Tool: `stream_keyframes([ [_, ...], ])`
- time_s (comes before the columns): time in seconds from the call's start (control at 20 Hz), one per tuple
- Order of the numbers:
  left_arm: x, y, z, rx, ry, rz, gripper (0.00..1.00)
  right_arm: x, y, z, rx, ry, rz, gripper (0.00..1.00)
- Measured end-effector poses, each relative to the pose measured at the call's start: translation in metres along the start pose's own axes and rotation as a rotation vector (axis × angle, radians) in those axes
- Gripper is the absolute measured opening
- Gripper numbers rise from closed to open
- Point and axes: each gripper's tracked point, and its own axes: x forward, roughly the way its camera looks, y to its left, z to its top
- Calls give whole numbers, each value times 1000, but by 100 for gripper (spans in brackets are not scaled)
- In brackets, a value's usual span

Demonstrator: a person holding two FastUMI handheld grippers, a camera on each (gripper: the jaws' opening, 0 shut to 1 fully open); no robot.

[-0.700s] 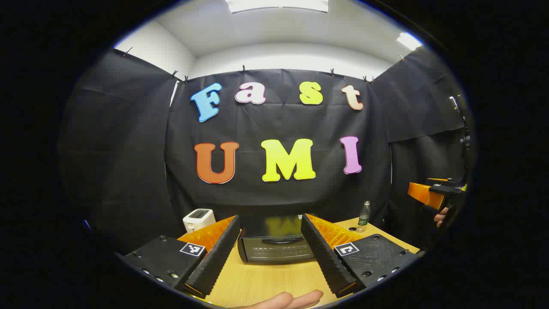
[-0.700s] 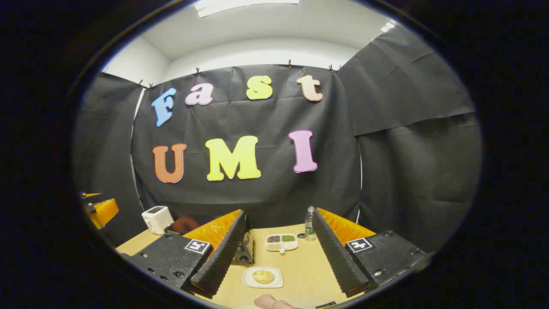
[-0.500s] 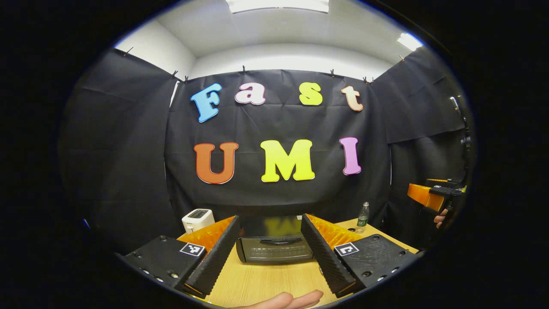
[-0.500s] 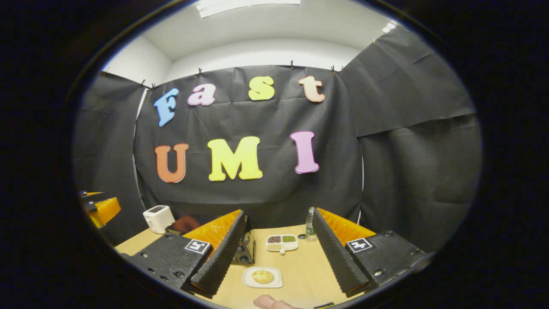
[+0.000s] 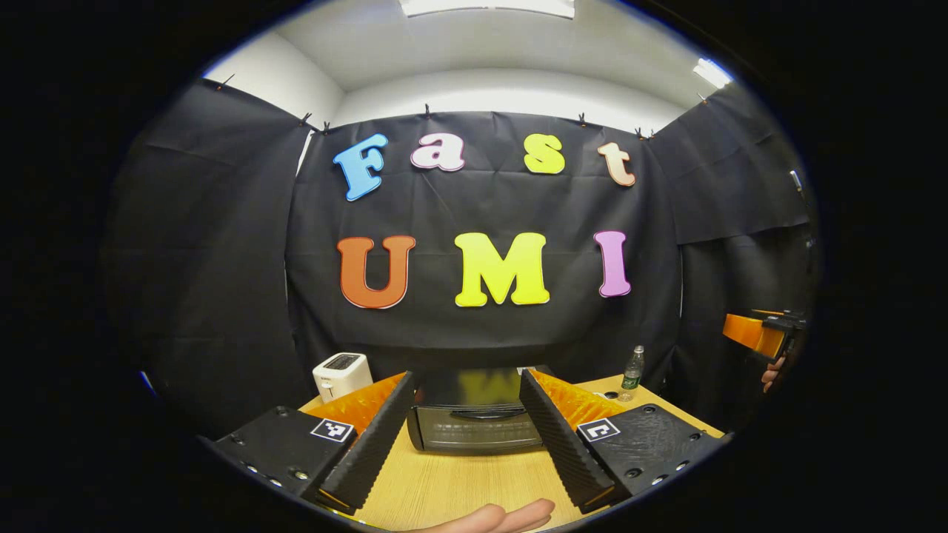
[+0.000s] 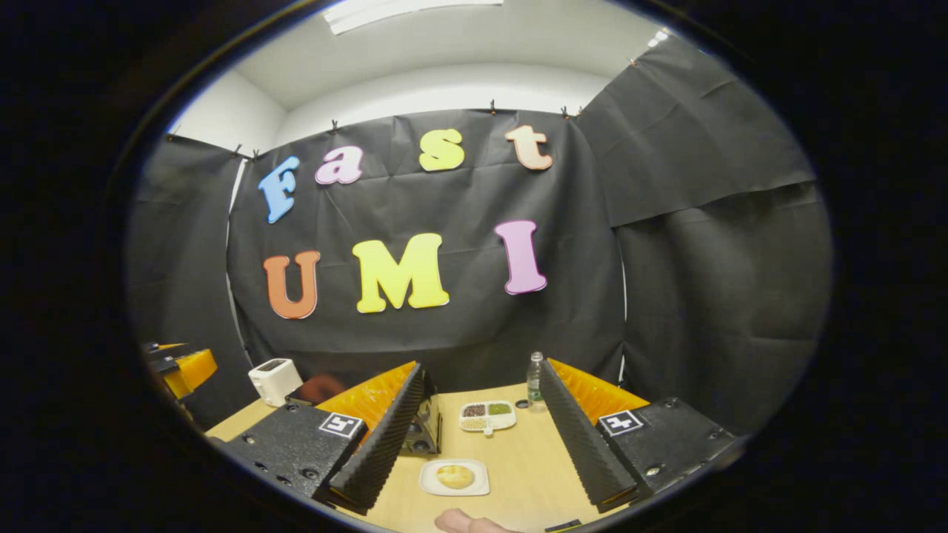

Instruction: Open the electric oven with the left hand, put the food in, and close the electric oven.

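Note:
In the left gripper view a black electric oven (image 5: 474, 423) stands on the wooden table (image 5: 444, 485), door shut, straight ahead between the fingers of my left gripper (image 5: 464, 442), which is open and held short of it. In the right gripper view a small white plate with a round piece of food (image 6: 455, 477) lies on the table between the fingers of my right gripper (image 6: 481, 444), also open and empty. The oven's right side (image 6: 424, 429) peeks out behind that gripper's left finger. The right gripper (image 5: 759, 334) also shows far right in the left gripper view.
A white toaster (image 5: 341, 373) stands at the table's back left. A divided white dish of grains (image 6: 486, 416) and a plastic bottle (image 6: 535, 379) sit at the back right. Black cloth walls close in behind. A fingertip (image 5: 503, 516) shows at the bottom edge.
Both views have tilted slightly; the wall letters sit a little lower or shifted. The oven, plate and both grippers' openings look the same.

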Motion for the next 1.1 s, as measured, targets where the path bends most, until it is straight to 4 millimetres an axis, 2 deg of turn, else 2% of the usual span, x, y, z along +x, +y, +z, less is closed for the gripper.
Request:
stream_keyframes([
  [0.15,22,3,-3,8,-15,25,94,3,-2,-2,-3,1,3,95],
  [0.35,64,-9,-27,27,18,-6,94,8,-11,-7,-2,1,-4,94],
  [0.55,120,-21,-69,2,120,-48,94,10,-23,-9,-3,-1,-19,94],
  [0.75,167,-31,-105,-31,189,-68,94,11,-35,-10,-16,-6,-35,94],
  [0.95,205,-36,-149,-42,287,-75,94,12,-44,-9,-27,-17,-39,95],
  [1.1,220,-39,-175,-37,354,-71,93,12,-50,-10,-33,-22,-45,95],
])
